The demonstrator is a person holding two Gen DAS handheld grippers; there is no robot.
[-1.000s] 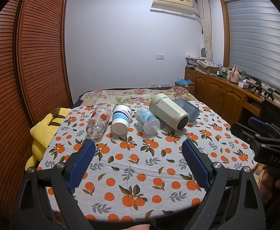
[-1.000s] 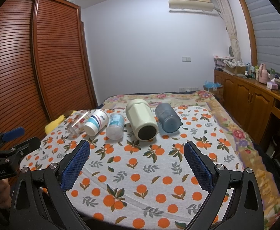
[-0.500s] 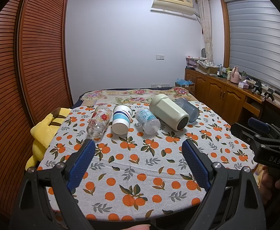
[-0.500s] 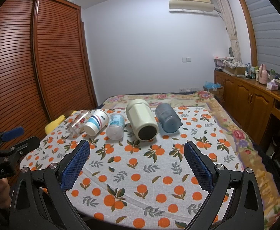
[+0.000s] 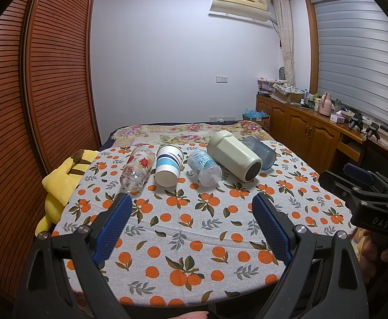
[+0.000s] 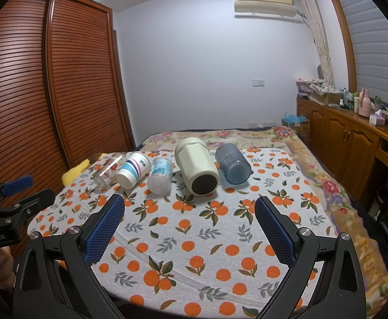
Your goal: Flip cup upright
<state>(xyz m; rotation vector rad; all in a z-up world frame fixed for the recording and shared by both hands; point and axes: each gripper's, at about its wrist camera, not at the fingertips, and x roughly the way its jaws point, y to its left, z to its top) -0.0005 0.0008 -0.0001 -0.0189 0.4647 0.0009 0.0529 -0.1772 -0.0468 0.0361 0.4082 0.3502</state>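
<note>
Several cups lie on their sides in a row at the far part of a table with an orange-print cloth (image 5: 194, 228): a clear floral glass (image 5: 136, 170), a white paper cup with blue stripes (image 5: 168, 168), a clear plastic cup (image 5: 204, 168), a large cream flask (image 5: 233, 158) and a blue-grey cup (image 5: 260, 152). The same row shows in the right wrist view, from the glass (image 6: 109, 170) to the blue-grey cup (image 6: 232, 166). My left gripper (image 5: 192, 226) and right gripper (image 6: 190, 227) are open and empty, held over the near part of the table, well short of the cups.
A yellow plush toy (image 5: 61, 183) lies at the table's left edge. A slatted wooden wardrobe (image 5: 34, 106) stands to the left. A wooden cabinet (image 5: 313, 130) with clutter runs along the right wall. A floral bedspread (image 6: 247, 135) lies behind the table.
</note>
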